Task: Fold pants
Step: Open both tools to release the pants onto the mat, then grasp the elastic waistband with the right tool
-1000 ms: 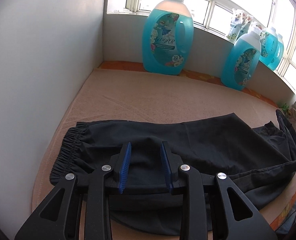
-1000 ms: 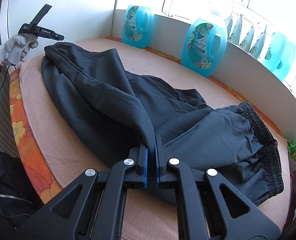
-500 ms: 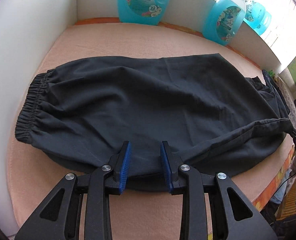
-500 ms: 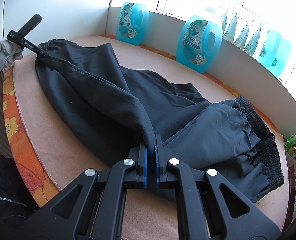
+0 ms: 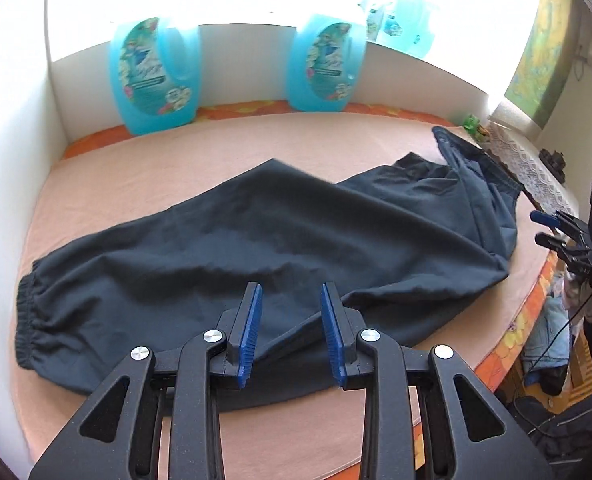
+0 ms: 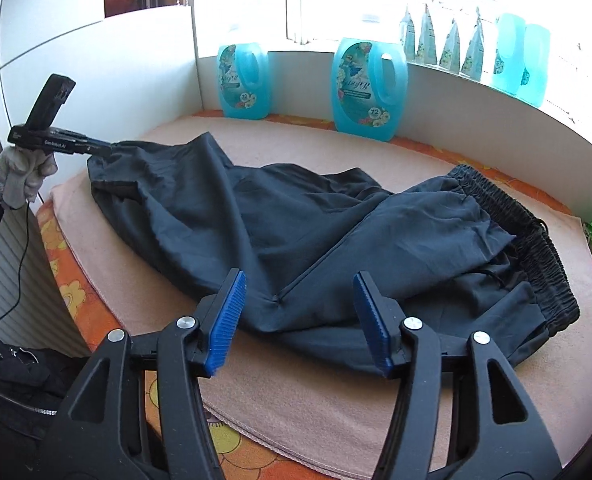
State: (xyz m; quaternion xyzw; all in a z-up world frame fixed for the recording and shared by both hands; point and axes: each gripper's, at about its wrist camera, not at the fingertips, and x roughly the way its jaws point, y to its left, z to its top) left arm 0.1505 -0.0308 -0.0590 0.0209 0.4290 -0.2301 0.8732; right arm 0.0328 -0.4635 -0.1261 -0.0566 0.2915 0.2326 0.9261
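Dark pants (image 5: 280,240) lie lengthwise on the pink pad (image 5: 176,160), one leg laid over the other. The cuffs are at the left in the left wrist view, the elastic waistband (image 6: 524,240) at the right in the right wrist view. My left gripper (image 5: 290,320) is open with the pants' near edge between its fingers, not clamped. In the right wrist view the left gripper (image 6: 108,148) sits at the cuff end. My right gripper (image 6: 296,312) is open and empty just above the crotch seam; it also shows in the left wrist view (image 5: 548,228).
Two large blue detergent bottles (image 5: 156,76) (image 5: 324,68) stand at the back of the pad by the sill. More bottles and pouches (image 6: 456,40) line the windowsill. A white wall (image 5: 4,140) bounds the left. The orange flowered edge (image 6: 76,288) marks the front drop.
My right gripper has opened and let go of the pants fold, which now lies flat. The left gripper has drawn back and swung right along the cuff end.
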